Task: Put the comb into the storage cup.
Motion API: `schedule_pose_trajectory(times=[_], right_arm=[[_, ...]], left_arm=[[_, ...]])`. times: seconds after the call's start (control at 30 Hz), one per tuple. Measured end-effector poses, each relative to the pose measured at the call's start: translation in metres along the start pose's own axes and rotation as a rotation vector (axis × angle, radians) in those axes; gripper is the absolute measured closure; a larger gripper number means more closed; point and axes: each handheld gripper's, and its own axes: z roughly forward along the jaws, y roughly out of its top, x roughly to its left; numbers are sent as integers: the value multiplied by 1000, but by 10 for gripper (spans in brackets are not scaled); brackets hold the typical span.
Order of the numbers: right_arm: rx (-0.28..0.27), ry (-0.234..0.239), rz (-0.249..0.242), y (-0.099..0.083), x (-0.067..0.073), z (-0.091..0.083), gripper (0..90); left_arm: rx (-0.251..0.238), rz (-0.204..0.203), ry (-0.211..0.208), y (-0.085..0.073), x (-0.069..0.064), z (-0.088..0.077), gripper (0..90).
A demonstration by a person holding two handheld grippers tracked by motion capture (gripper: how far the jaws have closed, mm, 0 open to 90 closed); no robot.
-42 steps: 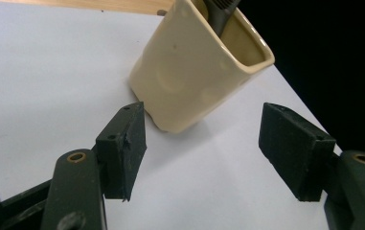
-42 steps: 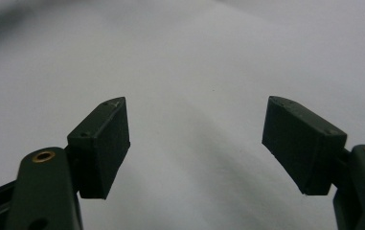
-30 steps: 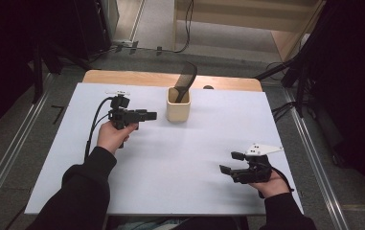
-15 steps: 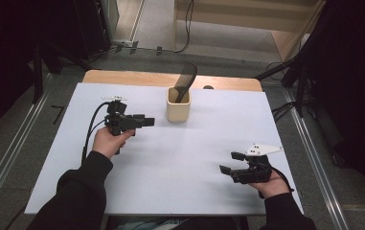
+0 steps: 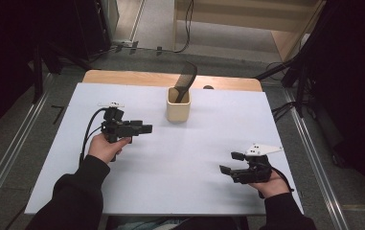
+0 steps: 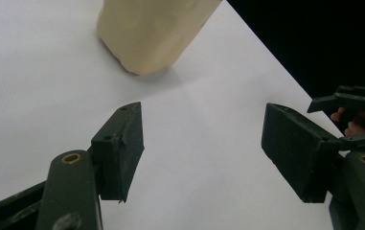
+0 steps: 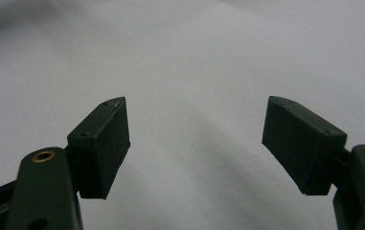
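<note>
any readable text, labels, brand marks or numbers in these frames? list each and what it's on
None readable.
Cream cup: plain, no print on the sides that show.
Dark comb standing in the cup: no marking visible.
White table sheet: blank.
Left gripper and right gripper: black jaws open, no lettering to be made out; anything on the bodies is too small to tell.

My left tongs [image 5: 144, 128] point level toward the right, gripped in my left hand [image 5: 104, 148], the dark-sleeved forearm reaching in from below. Their jaws have just been opening and stand wide apart with nothing between them. My right tongs [image 5: 229, 163] point left, low and near my body, held in my right hand [image 5: 271, 184], jaws also spread wide and holding nothing.
</note>
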Motion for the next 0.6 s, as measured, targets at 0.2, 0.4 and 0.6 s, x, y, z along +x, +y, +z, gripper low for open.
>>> schedule_pose_trajectory(times=[0.2,0.4,0.6], right_arm=[[-1,0,1,0,0,0,228],[1,0,2,0,0,0,228],[2,-1,1,0,0,1,228]], left_arm=[[0,24,-23,-7,-4,-4,300],[19,34,-32,-13,-8,-7,291],[18,45,-10,-19,-11,-10,290]])
